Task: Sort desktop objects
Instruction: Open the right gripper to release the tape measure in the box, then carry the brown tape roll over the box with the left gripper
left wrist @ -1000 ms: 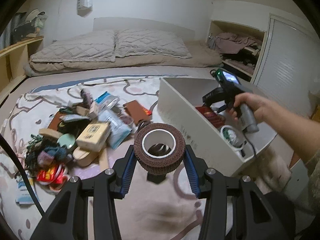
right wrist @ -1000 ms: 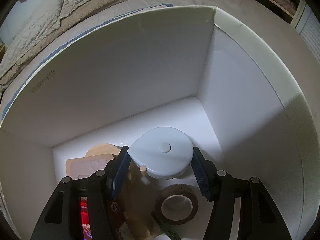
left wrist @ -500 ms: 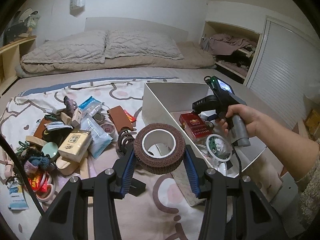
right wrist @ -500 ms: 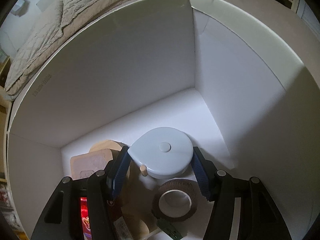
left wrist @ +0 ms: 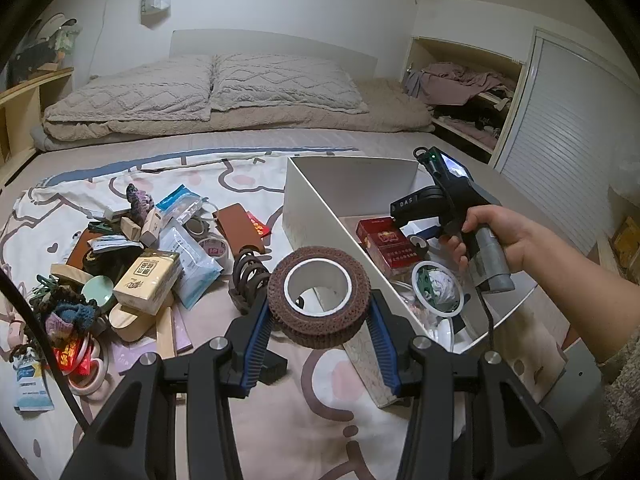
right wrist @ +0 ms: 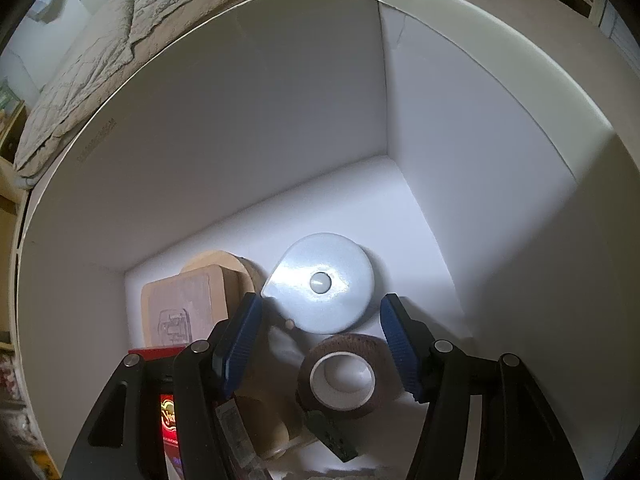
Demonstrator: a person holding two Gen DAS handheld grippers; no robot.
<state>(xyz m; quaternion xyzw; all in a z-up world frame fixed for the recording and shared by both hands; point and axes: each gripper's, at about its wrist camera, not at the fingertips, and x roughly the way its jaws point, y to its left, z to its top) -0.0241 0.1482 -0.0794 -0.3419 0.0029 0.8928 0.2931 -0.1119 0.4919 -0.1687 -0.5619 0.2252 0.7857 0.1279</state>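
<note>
1. Change since the earlier frames: our right tongs [right wrist: 320,344], which clamped the pale blue tape measure [right wrist: 322,282] half a second ago, have now spread wide, and the tape measure lies on the box floor just ahead of their blue pads [right wrist: 240,340], touching neither. Our left tongs [left wrist: 318,336] have kept their grip on the brown tape roll [left wrist: 318,292] while the white box [left wrist: 320,216] has shifted further to their right.
2. Bed [left wrist: 224,140]: it fills the field ahead of the left tongs, with a patterned sheet [left wrist: 312,420] spread beneath them.
3. White box: it stands ahead and to the right of the left tongs; the right tongs reach down inside it.
4. Clutter pile [left wrist: 140,264]: it lies ahead and to the left of the left tongs and includes a yellow tissue pack [left wrist: 146,280] and blue packets.
5. Right hand [left wrist: 504,236]: it holds the right tool's grey handle above the box.
6. Red cigarette carton [left wrist: 386,244]: it rests in the box, ahead-right of the left tongs.
7. Brown tape roll: we hold it pinched between the left pads, with its hole facing up.
8. Second brown roll [right wrist: 344,372]: it lies flat on the box floor between the spread right fingers, nearer the camera than the tape measure.
9. Wooden pieces [right wrist: 188,308]: they stand to the left of the right tongs, beside the tape measure.
</note>
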